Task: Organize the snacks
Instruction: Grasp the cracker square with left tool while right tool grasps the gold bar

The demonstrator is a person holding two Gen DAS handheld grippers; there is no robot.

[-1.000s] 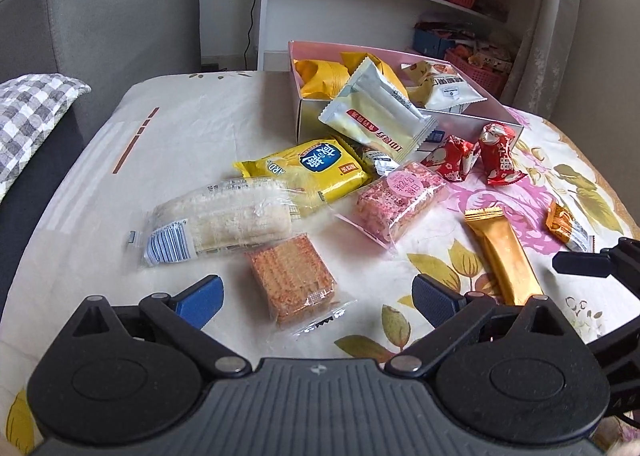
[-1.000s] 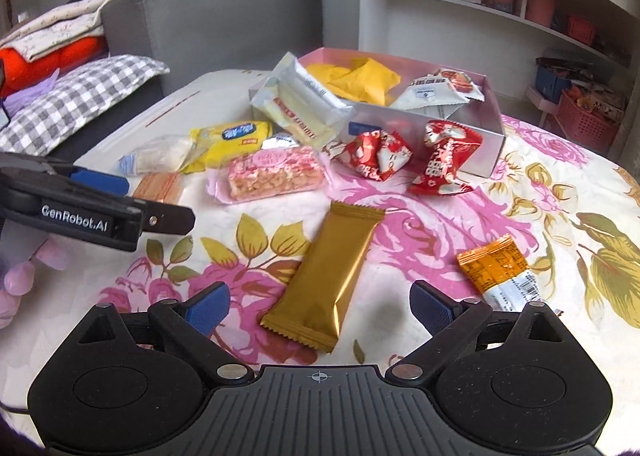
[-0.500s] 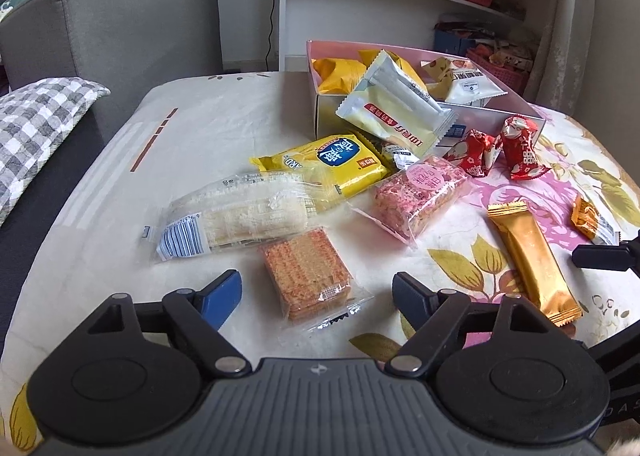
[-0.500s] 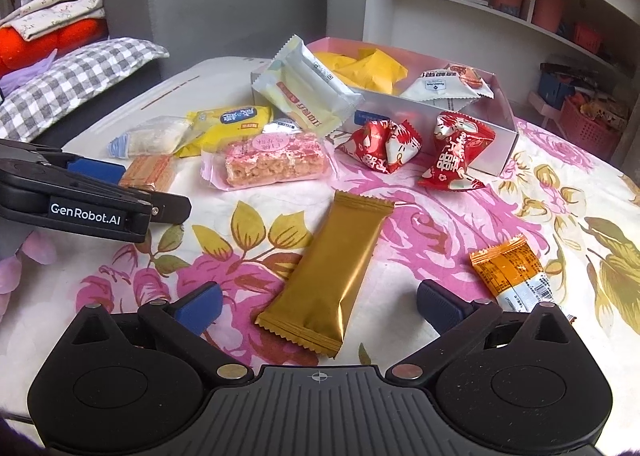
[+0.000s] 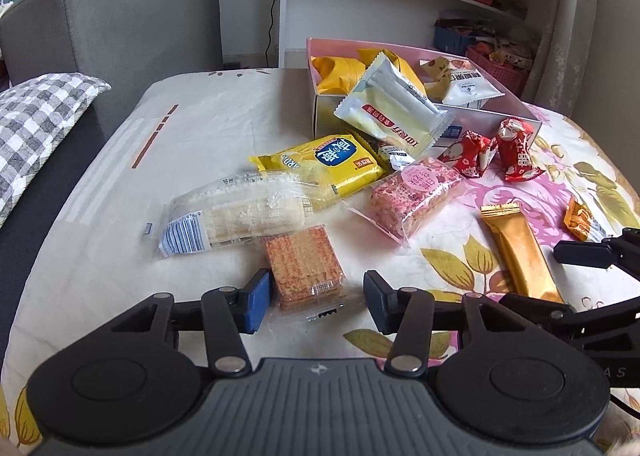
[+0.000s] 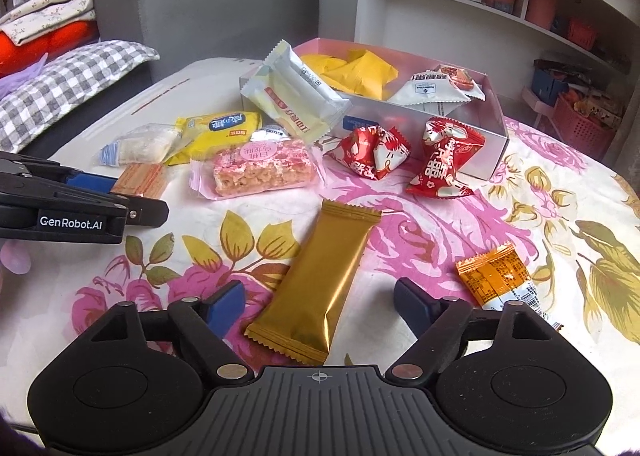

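Floral cloth covers the desk (image 5: 100, 240), with a grey sofa and white shelves behind it.

Left gripper (image 5: 316, 298): its jaws have just been closing and now stand either side of the orange cracker packet (image 5: 302, 266). The blue pad looks to be at the packet's left edge, while the dark pad on the other side stands clear of the clear wrapper, so nothing is clamped yet. The packet lies flat, just beside the white rice-cake pack (image 5: 236, 215), its long axis running away from the gripper and leaning slightly left. To finish well, I would close across the short width, low on the biscuit block and not on the loose crimped seal, and lift straight so the neighbour is not dragged.

Right gripper (image 6: 318, 302): its jaws have also just been closing and straddle the near end of the gold bar (image 6: 318, 282), with a gap on both sides; it is released, holding nothing. The bar lies flat on the cloth, its long axis pointing away and tilted right, toward the red candy packs (image 6: 404, 159). Squaring the wrist to that tilt would give an even pinch.

Beyond them, the pink box (image 6: 494, 123) holds a few snacks already and is probably the goal; a pale wafer pack (image 6: 292, 99) leans on its rim.
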